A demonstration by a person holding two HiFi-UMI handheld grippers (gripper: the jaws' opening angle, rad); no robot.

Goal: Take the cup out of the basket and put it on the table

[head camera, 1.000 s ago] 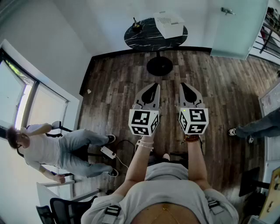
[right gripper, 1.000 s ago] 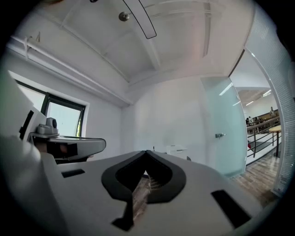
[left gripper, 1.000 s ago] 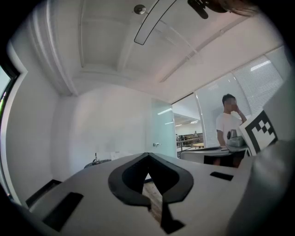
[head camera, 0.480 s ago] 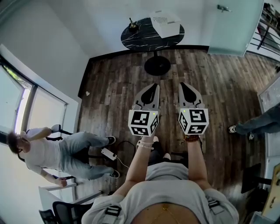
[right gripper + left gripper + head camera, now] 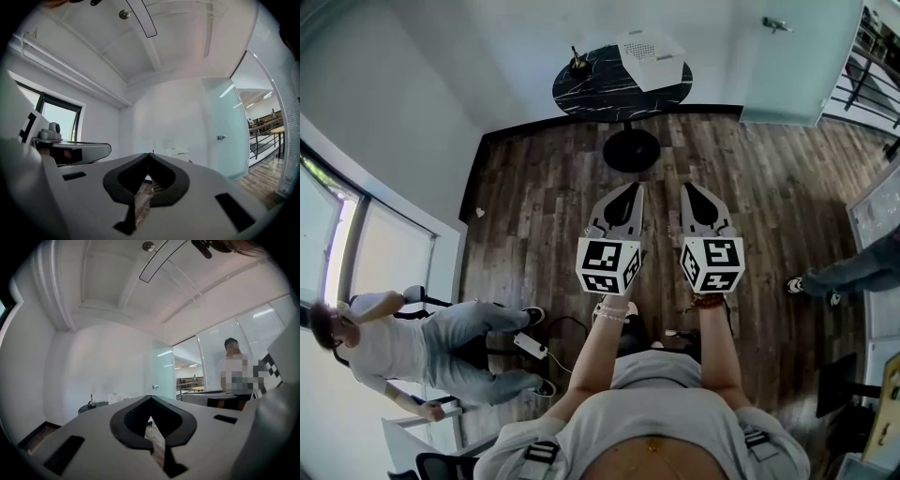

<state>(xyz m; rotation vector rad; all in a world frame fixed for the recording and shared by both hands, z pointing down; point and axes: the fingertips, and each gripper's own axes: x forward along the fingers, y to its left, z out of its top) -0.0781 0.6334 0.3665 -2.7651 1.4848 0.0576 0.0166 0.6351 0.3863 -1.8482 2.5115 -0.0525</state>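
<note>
At 12 o'clock in the head view, well ahead of the person, a round surface with a dark, marbled top stands on a black pedestal base against the white wall. A white basket sits on its 2 o'clock side. The cup cannot be made out from here, so whether it lies in the basket cannot be told. A small dark item with a thin stick rising from it stands on the 10 o'clock edge of the top, apart from the basket; it is too small to identify. Nearer the person, both tools are held out side by side over the wooden floor, pointing toward 12 o'clock and well short of the pedestal. The left gripper has its jaws brought together, tips meeting, with nothing between them; its own view shows only floor through the hollow between the pads. The right gripper is likewise closed tip to tip and carries nothing. Each tool bears a marker cube just ahead of the wrist. At 8 o'clock a seated person in pale clothes leans beside a window, with a white plug block and its cable on the floor near their feet. At 3 o'clock another person's leg and shoe enter from the edge, and at 1 o'clock a frosted glass door stands next to the wall.
</note>
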